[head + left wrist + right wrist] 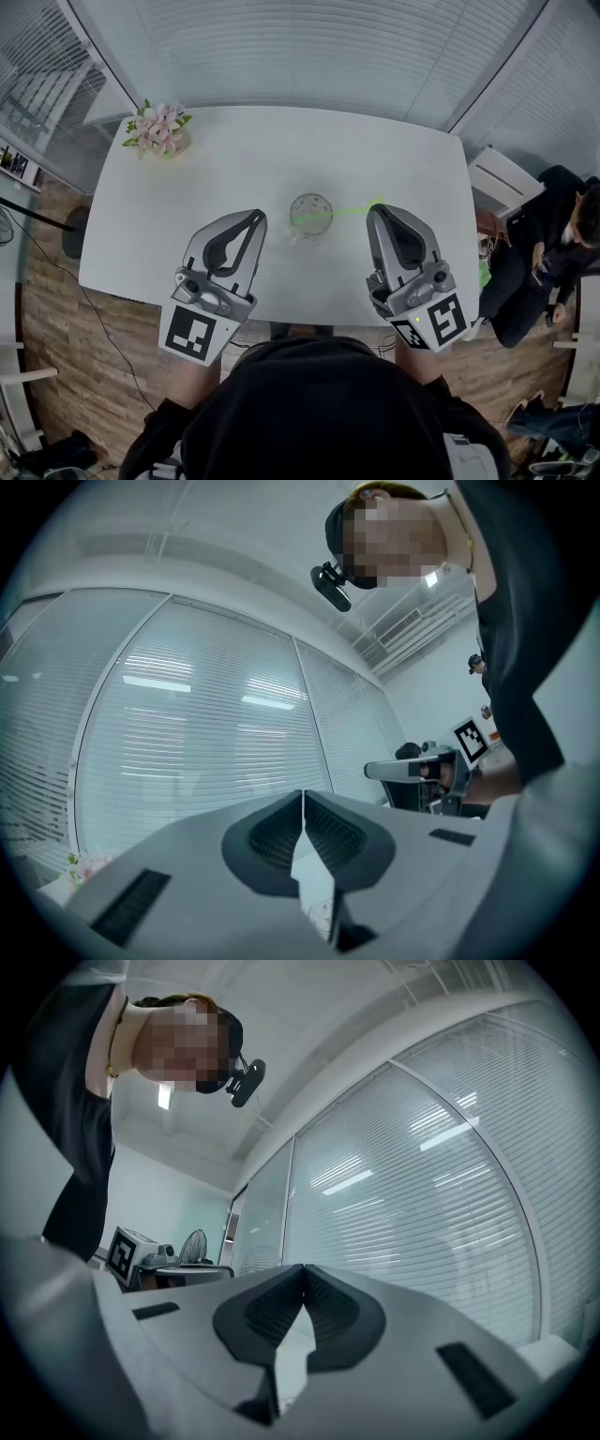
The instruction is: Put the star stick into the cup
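Note:
A clear glass cup (310,214) stands in the middle of the white table (225,159). The thin green star stick (347,210) has one end in the cup and leans out over its rim to the right. Its outer end comes close to the tip of my right gripper (374,212); whether they touch I cannot tell. In the right gripper view the right gripper (305,1269) is shut with nothing between the pads. My left gripper (259,217) hangs left of the cup, apart from it. In the left gripper view the left gripper (303,799) is shut and empty too.
A pot of pink flowers (159,131) sits at the table's far left corner. A seated person (553,244) and a white cabinet (502,178) are beyond the table's right end. Windows with blinds run behind the table.

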### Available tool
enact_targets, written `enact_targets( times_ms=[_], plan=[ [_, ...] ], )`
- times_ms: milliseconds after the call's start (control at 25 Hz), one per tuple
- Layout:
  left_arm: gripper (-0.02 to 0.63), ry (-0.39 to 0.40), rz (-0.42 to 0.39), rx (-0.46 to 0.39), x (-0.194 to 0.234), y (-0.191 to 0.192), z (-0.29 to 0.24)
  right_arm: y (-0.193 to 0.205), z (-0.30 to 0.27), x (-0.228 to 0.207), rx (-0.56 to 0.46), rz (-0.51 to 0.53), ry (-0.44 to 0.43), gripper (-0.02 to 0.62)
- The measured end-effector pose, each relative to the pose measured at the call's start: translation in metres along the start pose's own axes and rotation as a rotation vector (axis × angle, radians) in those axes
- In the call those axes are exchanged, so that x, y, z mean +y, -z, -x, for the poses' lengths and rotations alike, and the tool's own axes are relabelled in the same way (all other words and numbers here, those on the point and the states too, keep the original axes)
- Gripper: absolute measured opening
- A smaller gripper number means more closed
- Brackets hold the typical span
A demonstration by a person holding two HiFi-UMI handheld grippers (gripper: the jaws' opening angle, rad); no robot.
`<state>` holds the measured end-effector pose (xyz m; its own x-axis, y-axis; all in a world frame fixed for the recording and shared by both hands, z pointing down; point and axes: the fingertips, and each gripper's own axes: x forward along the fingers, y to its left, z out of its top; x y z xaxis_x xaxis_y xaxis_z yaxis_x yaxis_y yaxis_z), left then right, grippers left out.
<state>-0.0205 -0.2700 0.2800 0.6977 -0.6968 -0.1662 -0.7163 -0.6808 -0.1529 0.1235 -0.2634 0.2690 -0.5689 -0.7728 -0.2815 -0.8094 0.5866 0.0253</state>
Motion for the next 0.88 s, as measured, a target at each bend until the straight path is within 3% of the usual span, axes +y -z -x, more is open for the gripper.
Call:
enact_targets(
  times_ms=[880],
  plan=[
    [0.018, 0.004, -0.009, -0.008, 0.0048, -0.0030, -0.0020, 0.0031, -0.0015, -0.0032, 0.044, 0.034, 0.017, 0.005]
  ],
)
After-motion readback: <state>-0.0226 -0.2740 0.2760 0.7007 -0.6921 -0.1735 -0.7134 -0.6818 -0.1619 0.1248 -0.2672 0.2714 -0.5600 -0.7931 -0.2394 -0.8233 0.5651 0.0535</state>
